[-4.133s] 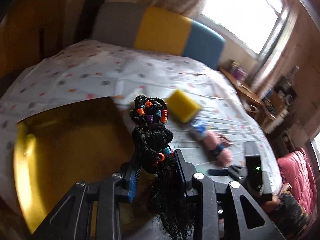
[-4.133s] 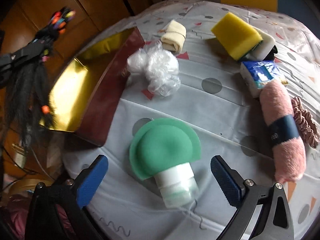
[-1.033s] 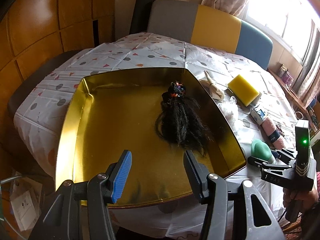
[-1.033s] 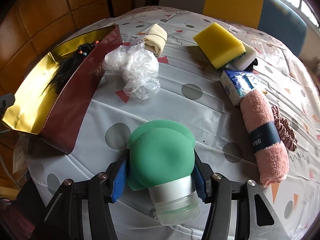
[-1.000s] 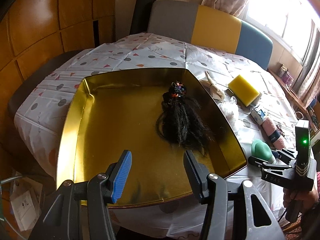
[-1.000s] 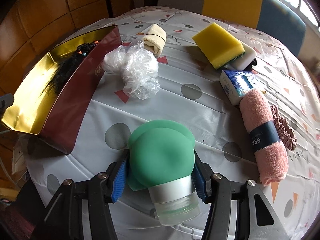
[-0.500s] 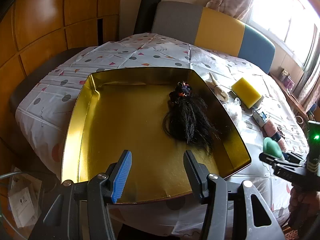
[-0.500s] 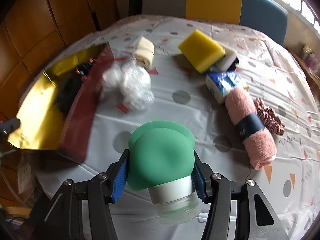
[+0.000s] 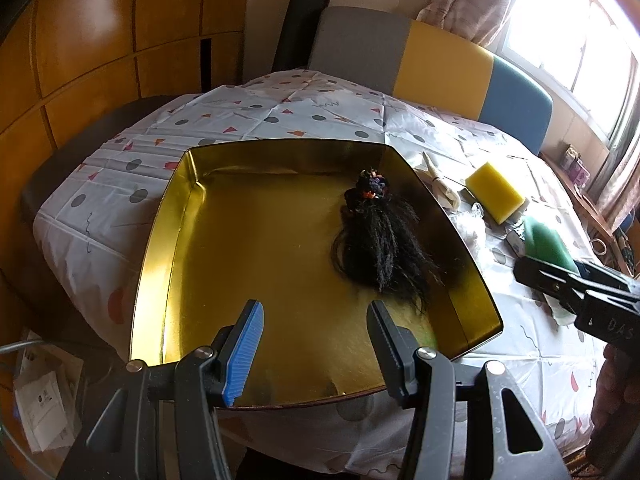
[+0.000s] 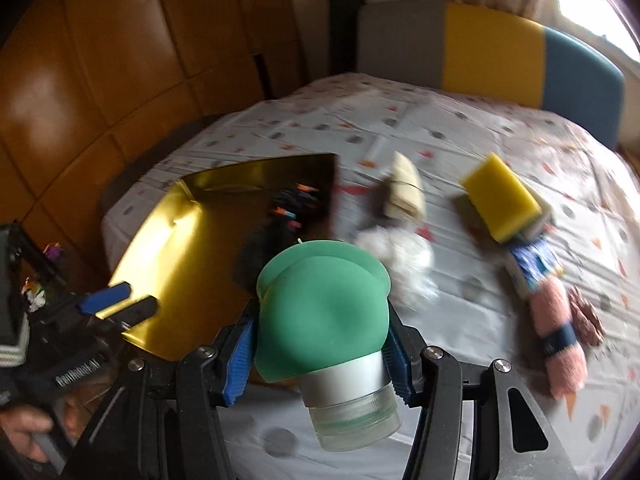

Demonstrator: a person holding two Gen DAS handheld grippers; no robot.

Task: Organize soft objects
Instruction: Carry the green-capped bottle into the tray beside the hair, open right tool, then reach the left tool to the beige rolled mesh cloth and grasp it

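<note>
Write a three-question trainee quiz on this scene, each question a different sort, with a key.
1. True or false: the left gripper holds nothing.
2. What already lies in the gold tray? A) sponge B) black hairpiece C) pink towel
3. Fill in: the right gripper is shut on the green ____.

Key:
1. True; it is open.
2. B, the black hairpiece.
3. Bottle: the green bottle is held off the table.
</note>
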